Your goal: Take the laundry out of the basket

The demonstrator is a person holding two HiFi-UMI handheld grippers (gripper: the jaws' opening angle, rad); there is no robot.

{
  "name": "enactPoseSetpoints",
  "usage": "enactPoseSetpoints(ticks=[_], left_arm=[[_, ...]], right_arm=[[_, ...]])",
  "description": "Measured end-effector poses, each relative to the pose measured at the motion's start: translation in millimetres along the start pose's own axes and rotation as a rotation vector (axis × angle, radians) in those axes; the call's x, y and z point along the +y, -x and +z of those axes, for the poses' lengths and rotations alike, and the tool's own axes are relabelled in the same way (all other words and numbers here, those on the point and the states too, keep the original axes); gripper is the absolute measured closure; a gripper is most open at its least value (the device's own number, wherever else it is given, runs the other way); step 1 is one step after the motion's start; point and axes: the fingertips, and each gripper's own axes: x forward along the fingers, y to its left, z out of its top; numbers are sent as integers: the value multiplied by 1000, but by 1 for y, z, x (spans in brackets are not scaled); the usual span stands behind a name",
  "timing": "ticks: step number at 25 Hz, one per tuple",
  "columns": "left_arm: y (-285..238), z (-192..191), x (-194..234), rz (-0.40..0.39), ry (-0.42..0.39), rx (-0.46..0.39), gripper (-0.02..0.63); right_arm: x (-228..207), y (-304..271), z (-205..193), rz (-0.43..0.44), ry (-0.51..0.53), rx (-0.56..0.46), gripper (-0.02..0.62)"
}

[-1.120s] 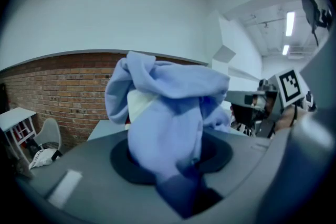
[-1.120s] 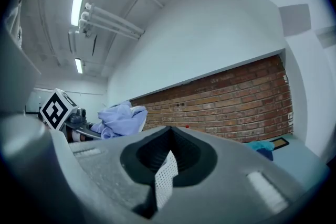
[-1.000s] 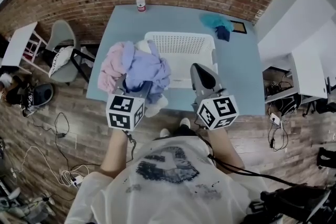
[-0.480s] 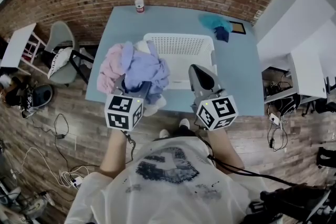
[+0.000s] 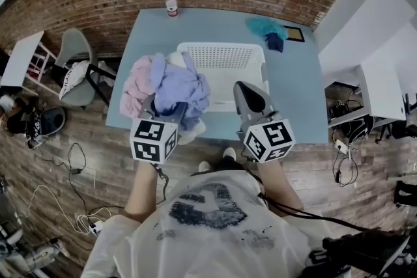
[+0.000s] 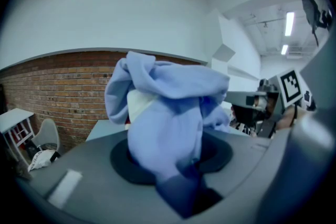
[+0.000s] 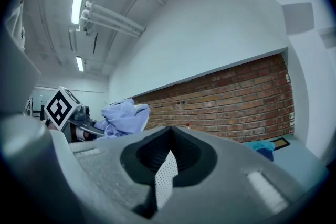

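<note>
Lavender garment (image 5: 182,88) up, laundry basket (image 5: 221,54) steadied
Left gripper (image 6: 181,189) clamps it, right gripper (image 7: 157,186) pinches the basket wall; swing toward the table's (image 5: 290,94) left edge.

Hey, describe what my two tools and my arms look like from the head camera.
The left tool and right tool are dark grey, wedge-shaped bodies, each carrying a white cube with black square markers. A black cable trails from the right one. You wear a white short-sleeved T-shirt with a dark print.
</note>
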Motion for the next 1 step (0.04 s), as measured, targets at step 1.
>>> enactPoseSetpoints(ticks=[1], left_arm=[[0, 0, 0, 0, 1, 1, 433]], right_arm=[[0, 0, 0, 1, 0, 0, 598]])
